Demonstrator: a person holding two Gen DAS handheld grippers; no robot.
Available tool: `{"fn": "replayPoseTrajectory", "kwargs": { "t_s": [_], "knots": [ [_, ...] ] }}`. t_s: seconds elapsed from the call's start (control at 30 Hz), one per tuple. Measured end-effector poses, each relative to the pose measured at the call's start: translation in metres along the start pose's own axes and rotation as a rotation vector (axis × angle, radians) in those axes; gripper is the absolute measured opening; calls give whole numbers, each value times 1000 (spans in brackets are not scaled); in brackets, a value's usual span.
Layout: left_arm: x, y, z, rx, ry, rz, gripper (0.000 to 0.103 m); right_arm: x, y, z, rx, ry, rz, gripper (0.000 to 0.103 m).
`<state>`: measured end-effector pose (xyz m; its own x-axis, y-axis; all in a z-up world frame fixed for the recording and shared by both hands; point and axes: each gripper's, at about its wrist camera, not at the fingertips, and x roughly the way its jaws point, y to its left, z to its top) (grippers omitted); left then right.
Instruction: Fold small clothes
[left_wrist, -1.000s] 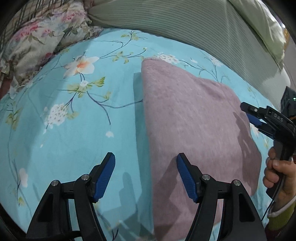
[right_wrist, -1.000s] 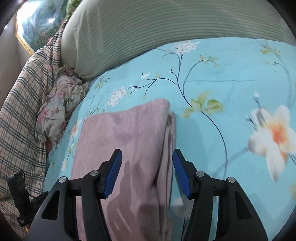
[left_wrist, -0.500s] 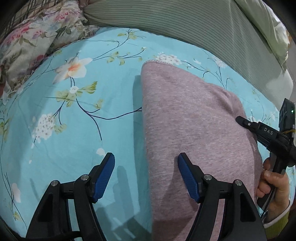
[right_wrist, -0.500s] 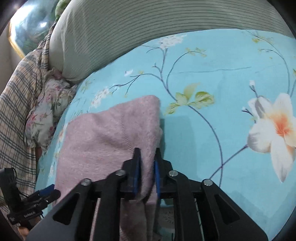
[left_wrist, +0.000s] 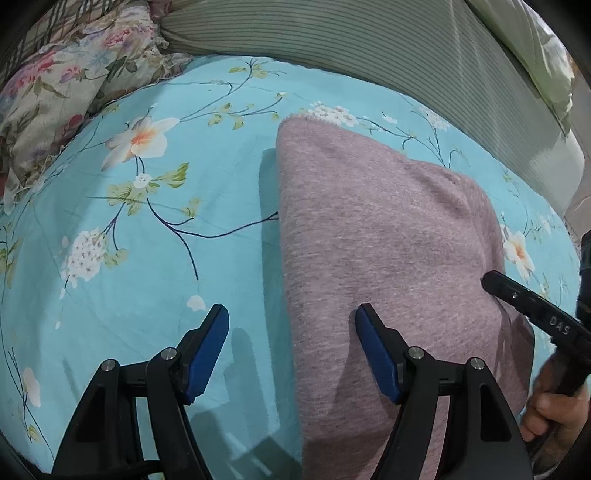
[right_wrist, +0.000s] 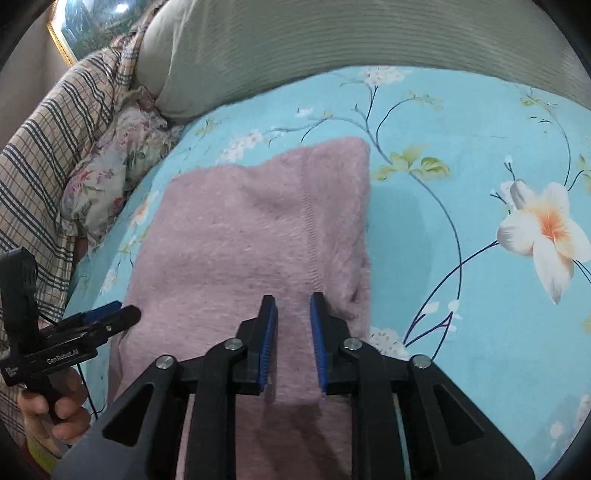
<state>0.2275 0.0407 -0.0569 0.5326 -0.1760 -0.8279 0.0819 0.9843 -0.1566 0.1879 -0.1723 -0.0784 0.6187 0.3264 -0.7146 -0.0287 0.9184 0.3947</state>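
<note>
Reading "GenRobot.AI": left gripper (right_wrist: 110, 314)

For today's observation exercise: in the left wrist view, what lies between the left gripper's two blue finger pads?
In the left wrist view, the left gripper frames the pink garment's left edge and a strip of blue floral bedsheet; neither pad visibly touches them.

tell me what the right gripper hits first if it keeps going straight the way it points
Most likely the pink folded cloth: the right gripper hangs right over it, partly open, a strip of fabric between its fingers. Depth is unclear; beyond lies the floral sheet.
</note>
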Motion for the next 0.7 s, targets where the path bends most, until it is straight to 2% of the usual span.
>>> {"fn": "replayPoseTrajectory", "kwargs": {
  "t_s": [0.3,0.47,0.53,0.6,0.7],
  "knots": [
    [-24,-3,-20,28,-14,22,73,-23,7,-5,35,-15,-7,17],
    [-29,-7,-38,53,1,40,73,-40,9,-18,32,-9,-35,18],
    [-36,-8,-45,55,-3,44,73,-54,11,-24,41,-16,-22,19],
    [-45,-7,-51,51,-11,48,73,-66,15,-30,39,-31,-16,21],
    [-55,-3,-59,32,-10,42,79,-84,24,-41,24,-49,-4,32]
  ]
}}
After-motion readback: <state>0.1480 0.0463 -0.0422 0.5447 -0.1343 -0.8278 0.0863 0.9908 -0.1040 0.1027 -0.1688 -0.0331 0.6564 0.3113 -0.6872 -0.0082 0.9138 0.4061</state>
